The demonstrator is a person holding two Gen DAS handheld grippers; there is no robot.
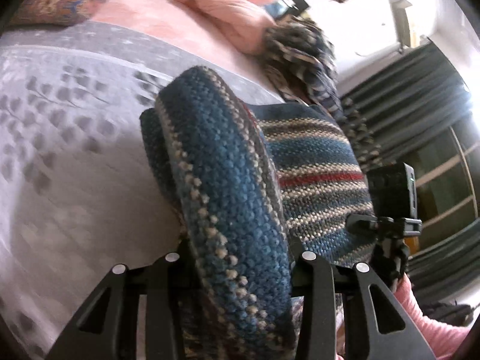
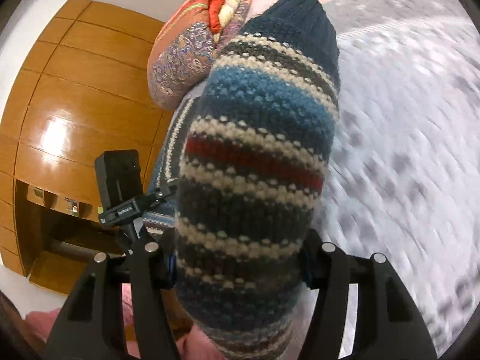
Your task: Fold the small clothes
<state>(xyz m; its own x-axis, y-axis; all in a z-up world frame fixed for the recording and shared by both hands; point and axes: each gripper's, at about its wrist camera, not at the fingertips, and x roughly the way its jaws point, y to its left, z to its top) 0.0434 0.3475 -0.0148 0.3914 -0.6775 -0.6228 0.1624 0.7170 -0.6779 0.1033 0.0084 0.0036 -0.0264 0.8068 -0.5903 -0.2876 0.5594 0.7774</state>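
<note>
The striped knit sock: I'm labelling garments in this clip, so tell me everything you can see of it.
The striped knit sock looks like thick, chunky wool, banded in blue, dark grey, cream and one red stripe, with a plain dark ribbed end at the top of the right wrist view. It is lifted off the grey patterned bedspread, held between the left gripper and the right gripper, each shut on the fabric. In the left wrist view it is bent over on itself, one layer curving over another. Whether it is one sock or a pair cannot be told.

A grey leaf-printed bedspread (image 1: 60, 150) covers the bed, with pink bedding (image 1: 210, 3) beyond. Dark pleated curtains (image 1: 405, 90) hang beside bright daylight. Glossy wooden wardrobe panels (image 2: 75, 90) fill the opposite wall.
</note>
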